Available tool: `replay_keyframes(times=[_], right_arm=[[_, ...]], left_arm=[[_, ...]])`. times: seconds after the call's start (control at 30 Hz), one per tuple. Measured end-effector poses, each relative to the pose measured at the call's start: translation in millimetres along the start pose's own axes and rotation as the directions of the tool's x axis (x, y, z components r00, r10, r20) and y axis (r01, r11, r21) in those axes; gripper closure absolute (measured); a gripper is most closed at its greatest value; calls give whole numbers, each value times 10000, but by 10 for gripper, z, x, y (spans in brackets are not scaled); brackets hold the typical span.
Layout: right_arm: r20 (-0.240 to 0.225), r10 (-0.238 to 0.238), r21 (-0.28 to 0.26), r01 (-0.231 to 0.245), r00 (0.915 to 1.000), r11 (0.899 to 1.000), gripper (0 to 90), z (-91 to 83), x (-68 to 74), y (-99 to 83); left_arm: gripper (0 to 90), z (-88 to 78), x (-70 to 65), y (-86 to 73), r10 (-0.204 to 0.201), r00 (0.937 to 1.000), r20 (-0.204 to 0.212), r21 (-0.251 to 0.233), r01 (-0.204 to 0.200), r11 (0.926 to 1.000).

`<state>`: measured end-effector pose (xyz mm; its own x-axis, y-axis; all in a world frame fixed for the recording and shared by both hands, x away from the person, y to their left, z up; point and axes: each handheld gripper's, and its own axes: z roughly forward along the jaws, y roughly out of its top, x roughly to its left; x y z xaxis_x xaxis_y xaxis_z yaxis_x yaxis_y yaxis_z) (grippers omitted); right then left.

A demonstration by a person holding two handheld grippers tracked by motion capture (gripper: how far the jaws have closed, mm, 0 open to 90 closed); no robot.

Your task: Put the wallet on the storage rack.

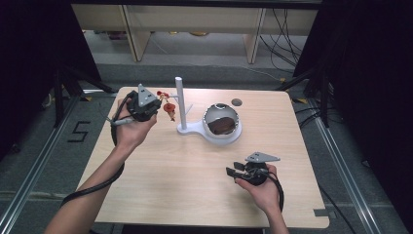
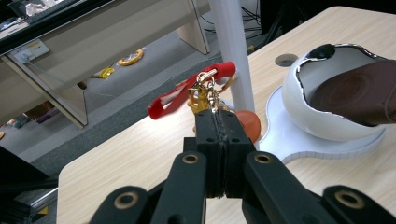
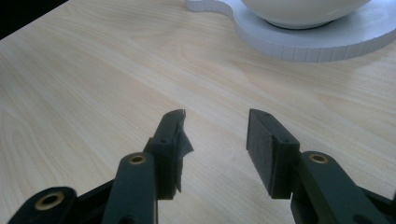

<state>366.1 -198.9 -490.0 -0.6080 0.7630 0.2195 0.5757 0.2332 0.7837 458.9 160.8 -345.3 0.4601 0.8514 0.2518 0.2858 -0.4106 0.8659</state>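
A keychain [image 2: 205, 88] with a red strap, a gold clasp and an orange-red charm [image 1: 169, 108] hangs just left of a white post [image 1: 180, 100]. My left gripper [image 2: 217, 120] is shut on the keychain right below the gold clasp, and it [image 1: 157, 107] is held at the table's back left. The post [image 2: 232, 51] rises from a flat white base [image 1: 194, 129]. On that base stands a round white bowl [image 1: 221, 124] with a brown inside. My right gripper [image 1: 232, 170] rests near the front right, open, with bare wood between its fingers [image 3: 215, 135].
A small round hole [image 1: 236, 102] lies in the wooden table [image 1: 170, 175] behind the bowl. Beyond the far edge stand shelf legs and cables on a grey floor. Dark stands flank both sides of the table.
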Motion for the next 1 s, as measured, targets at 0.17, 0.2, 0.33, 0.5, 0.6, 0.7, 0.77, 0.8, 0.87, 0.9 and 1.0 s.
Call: replay_keyframes(times=[0.17,0.2,0.33,0.5,0.6,0.7,0.77,0.8,0.87,0.9,1.0], right_arm=[[-45,105,41,-105,9999,9999,572,1,0,-5],[-108,335,56,-335,9994,9994,572,7,16,-9],[-26,42,21,-42,10000,10000,572,11,-8,-11],[-10,171,76,-171,9999,9998,572,5,-6,-14],[-63,296,114,-295,9995,9995,571,2,6,-14],[52,-76,27,76,10000,10000,571,-2,-20,-8],[83,-119,-3,119,9999,9999,571,-3,-23,-8],[-31,153,25,-153,9999,9999,570,0,-6,-12],[69,-71,36,70,10000,10000,570,0,-20,-8],[-67,241,116,-240,9997,9996,570,4,2,-12],[-195,412,192,-408,9990,9990,569,13,17,-15]], left_arm=[[882,22,49,57,-7,10000,-5,-66,7,10000],[882,33,54,71,37,10000,-24,0,-37,10000],[882,100,54,103,-12,10000,-1,-17,12,10000],[881,117,41,129,197,9997,116,-86,-196,9998],[881,96,24,143,391,9991,157,-11,-391,9992],[881,69,29,133,422,9989,215,-46,-421,9991],[881,36,41,120,359,9992,200,-76,-358,9993],[881,19,43,114,302,9993,206,-80,-300,9995],[881,-1,44,107,342,9993,160,-131,-340,9993],[881,-6,53,110,351,9992,177,-110,-349,9993],[881,32,70,125,274,9994,197,-48,-273,9996]])
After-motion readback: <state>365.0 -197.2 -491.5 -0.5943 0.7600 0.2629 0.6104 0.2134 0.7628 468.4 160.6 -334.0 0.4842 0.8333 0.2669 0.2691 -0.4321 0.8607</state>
